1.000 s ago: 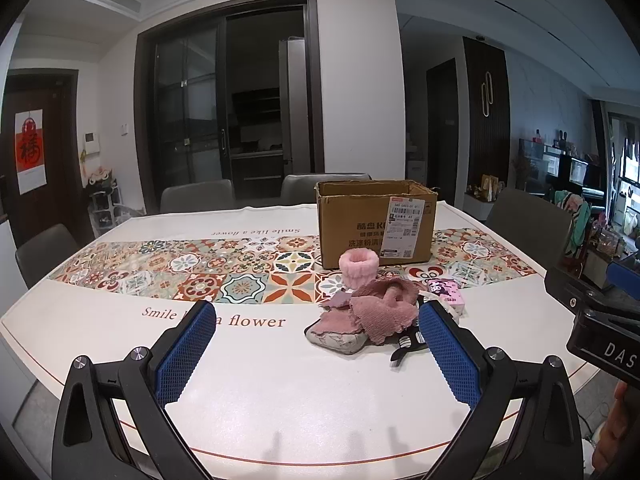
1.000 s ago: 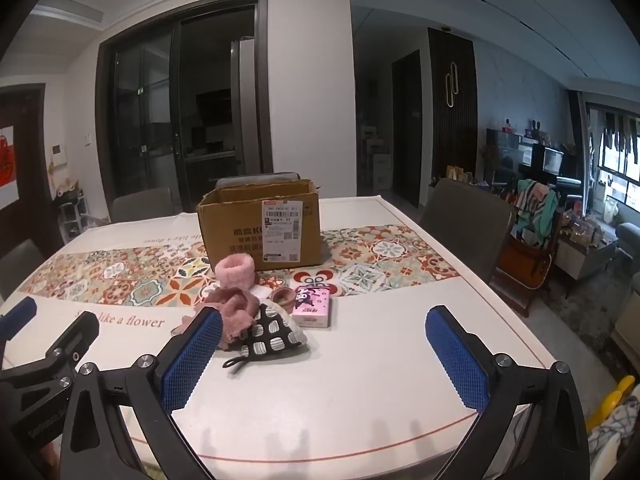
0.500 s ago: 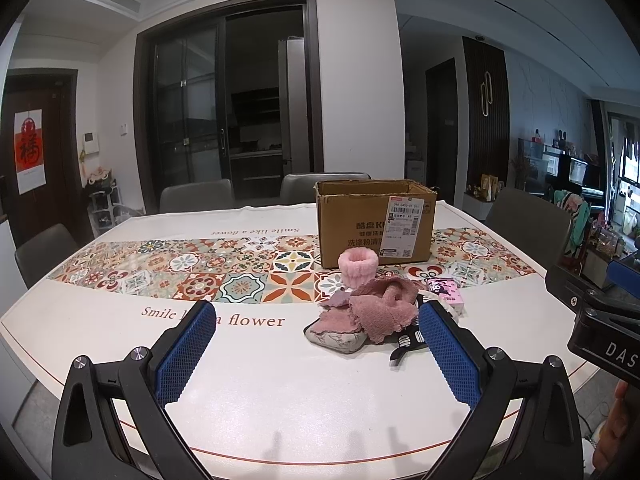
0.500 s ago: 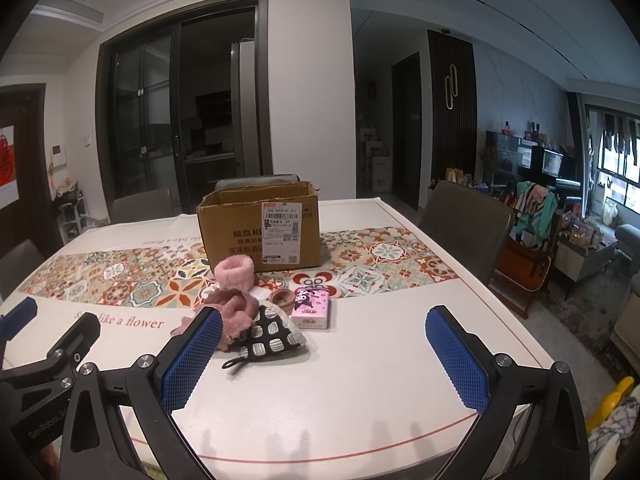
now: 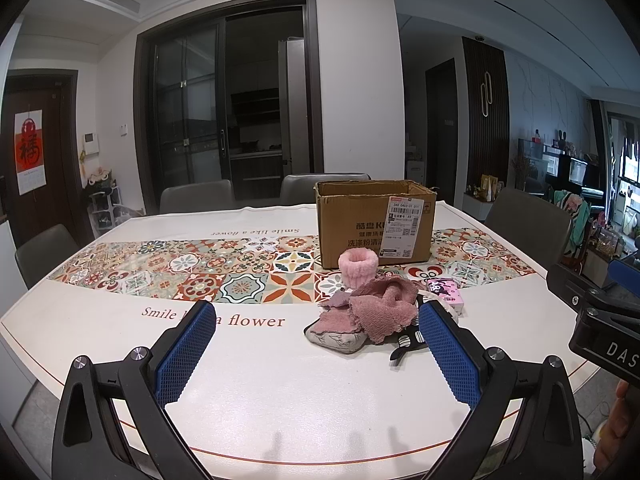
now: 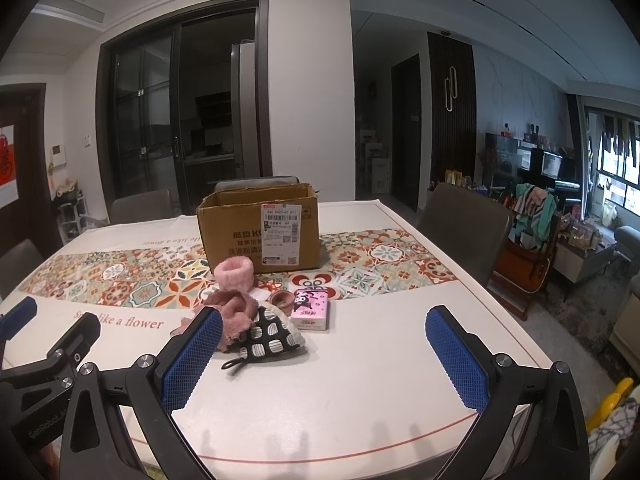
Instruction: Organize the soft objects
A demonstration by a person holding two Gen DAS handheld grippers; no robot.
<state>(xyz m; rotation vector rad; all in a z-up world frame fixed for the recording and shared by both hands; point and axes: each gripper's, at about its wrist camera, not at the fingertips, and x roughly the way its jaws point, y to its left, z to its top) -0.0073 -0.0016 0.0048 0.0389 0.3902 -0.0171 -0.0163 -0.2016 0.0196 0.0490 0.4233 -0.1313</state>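
Nearest, both left tongs (image 5: 316,354) and right tongs (image 6: 320,354) hover spread and empty over the white bench (image 6: 360,392). Beyond them lies a heap: a dusty-pink cloth (image 5: 384,308) draped over a patterned pot holder (image 6: 272,336), a pink tissue pack (image 6: 311,312) just beside. Farther back, a fluffy pink cuff (image 5: 358,274) stands before the open cardboard box (image 5: 360,228).

Bare tabletop (image 5: 280,392) before soft pile (image 5: 376,312) — free approach; cardboard box (image 5: 374,224) blocks behind.
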